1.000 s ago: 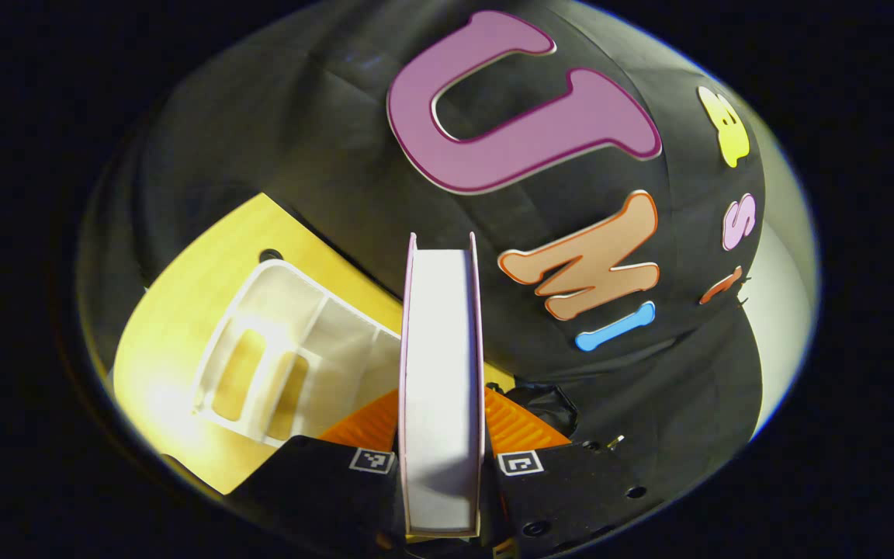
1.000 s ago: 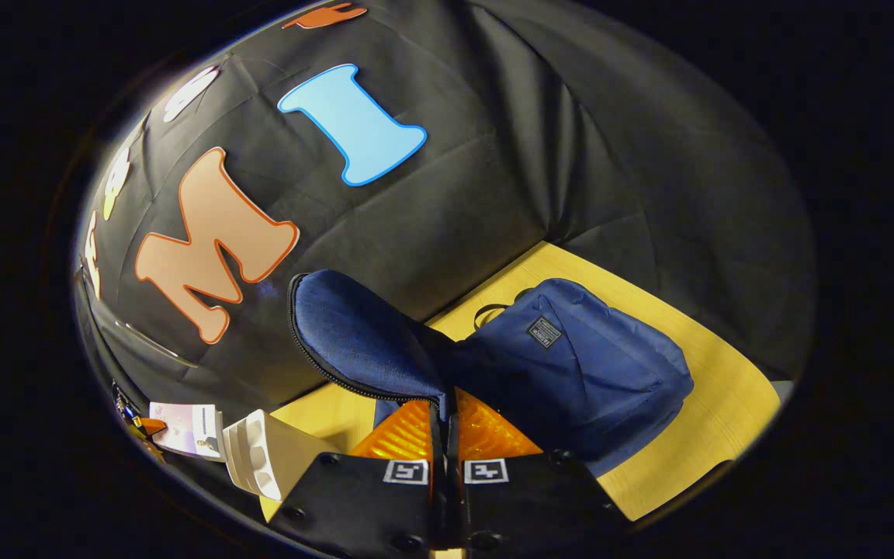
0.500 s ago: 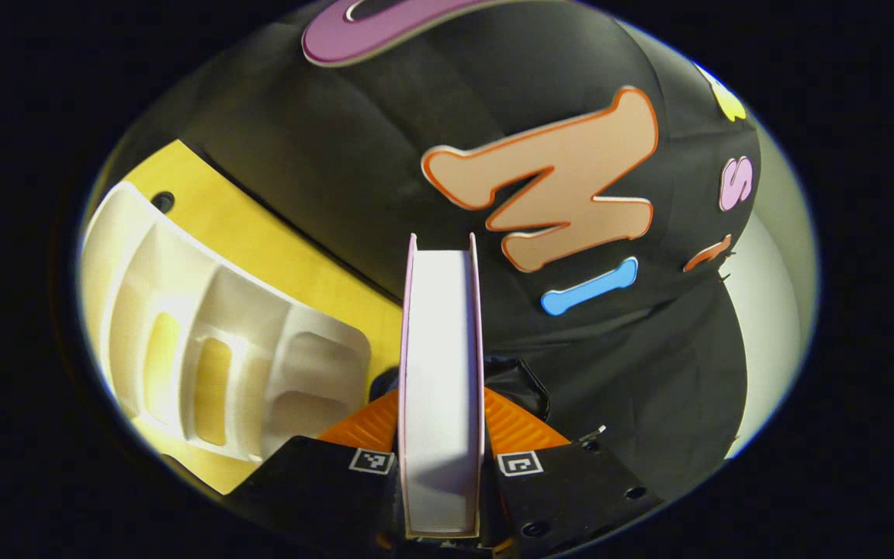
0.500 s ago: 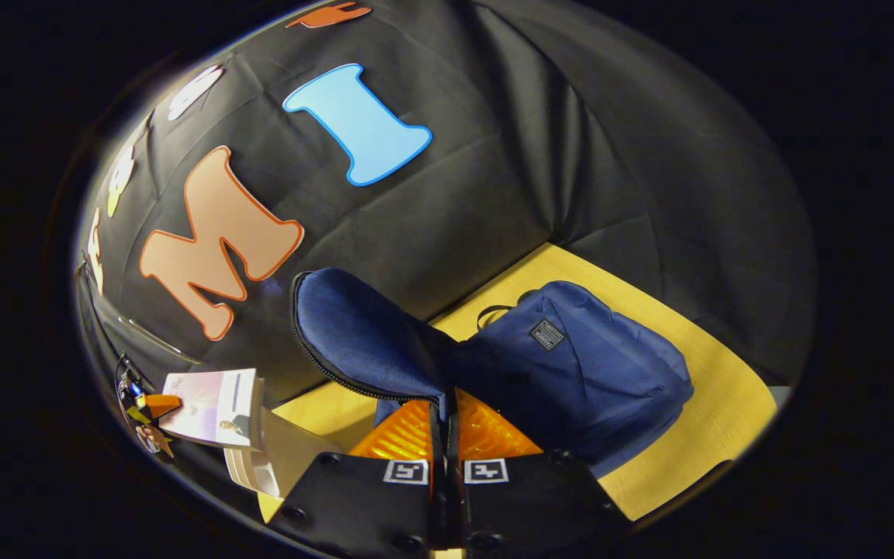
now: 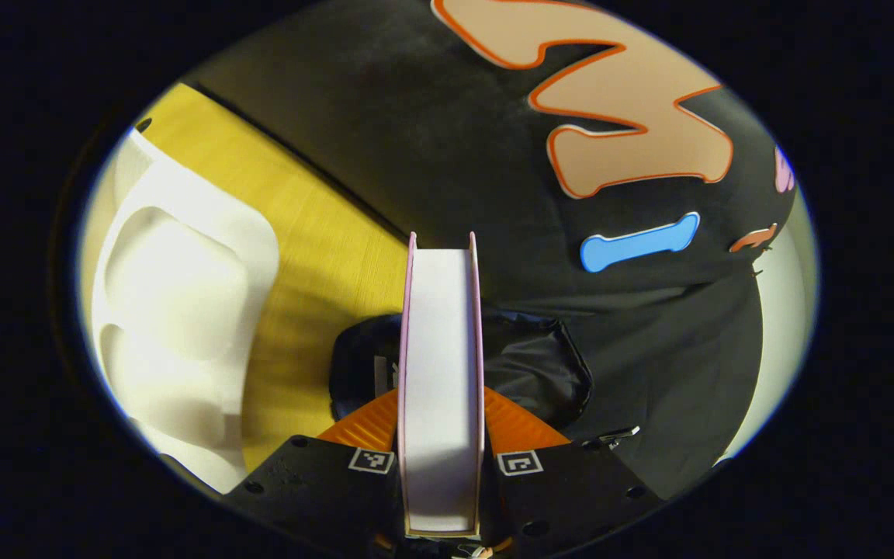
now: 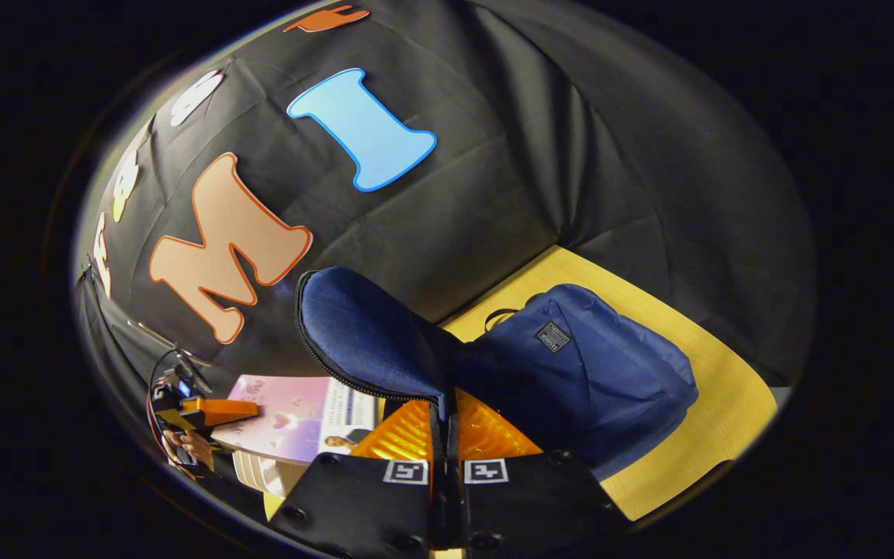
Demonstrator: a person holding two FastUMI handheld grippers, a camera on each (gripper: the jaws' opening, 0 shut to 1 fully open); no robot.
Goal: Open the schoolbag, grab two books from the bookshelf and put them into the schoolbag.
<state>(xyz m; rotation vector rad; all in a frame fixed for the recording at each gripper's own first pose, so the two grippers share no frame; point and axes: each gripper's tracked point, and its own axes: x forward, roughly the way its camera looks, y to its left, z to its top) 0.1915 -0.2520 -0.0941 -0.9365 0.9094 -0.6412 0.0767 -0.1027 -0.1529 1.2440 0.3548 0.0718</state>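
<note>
- Book point(image 5: 441, 373), one in number, sits clamped between both fingers of the left gripper point(image 5: 441, 435); page edge faces the camera, long axis running straight ahead along the fingers, covers upright on either side.
- Same book point(image 6: 292, 419) in the right gripper view lies nearly flat, held at its outer end by the left gripper point(image 6: 206, 411), just beside the lifted flap.
- Schoolbag point(image 6: 594, 380), one, rests on the yellow table point(image 6: 726, 419); its flap point(image 6: 369, 341) is pinched between the closed fingers of the right gripper point(image 6: 445, 435) and held up.
- Bag opening point(image 5: 548, 373) lies directly below the book; contents cannot be made out.
- Bookshelf point(image 5: 175, 310), one white rack, stands on the table point(image 5: 323, 256) at left; the visible compartments hold nothing.
</note>
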